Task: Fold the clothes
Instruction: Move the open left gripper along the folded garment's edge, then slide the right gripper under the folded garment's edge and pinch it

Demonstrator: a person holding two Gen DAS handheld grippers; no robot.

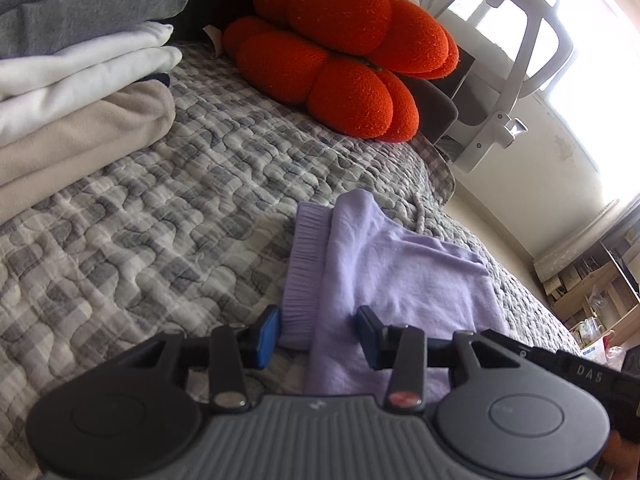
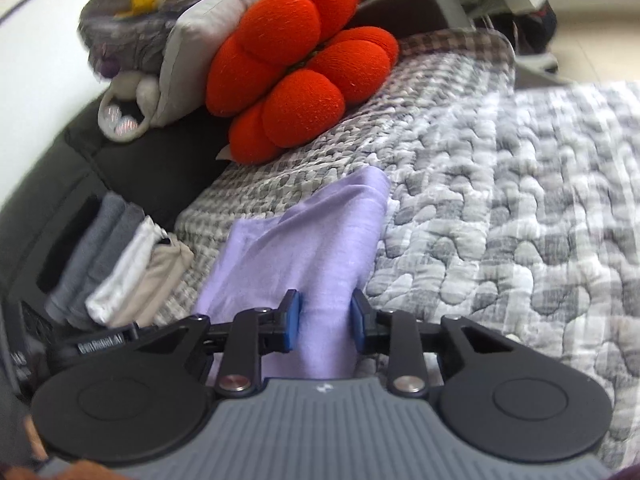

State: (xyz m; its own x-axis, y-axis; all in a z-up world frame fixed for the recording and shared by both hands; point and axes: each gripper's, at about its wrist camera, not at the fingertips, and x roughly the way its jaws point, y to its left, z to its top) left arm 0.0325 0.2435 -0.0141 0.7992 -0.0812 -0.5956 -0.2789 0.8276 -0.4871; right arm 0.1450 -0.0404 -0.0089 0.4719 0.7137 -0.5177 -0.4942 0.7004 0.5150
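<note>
The lilac garment [image 1: 384, 276] lies partly folded on the quilted bed [image 1: 160, 220], both grippers, left [image 1: 318, 332] and right [image 2: 325, 320], straddling its near edge with jaws parted, not clamped, likely to pinch it towards the stack [image 1: 80, 80].

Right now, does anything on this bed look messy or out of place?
Nothing is damaged or spilled. The lavender garment is only half folded, with one rumpled flap lying over it, unlike the neat folded stack. The orange cushion leans tilted against the grey pillow.
</note>
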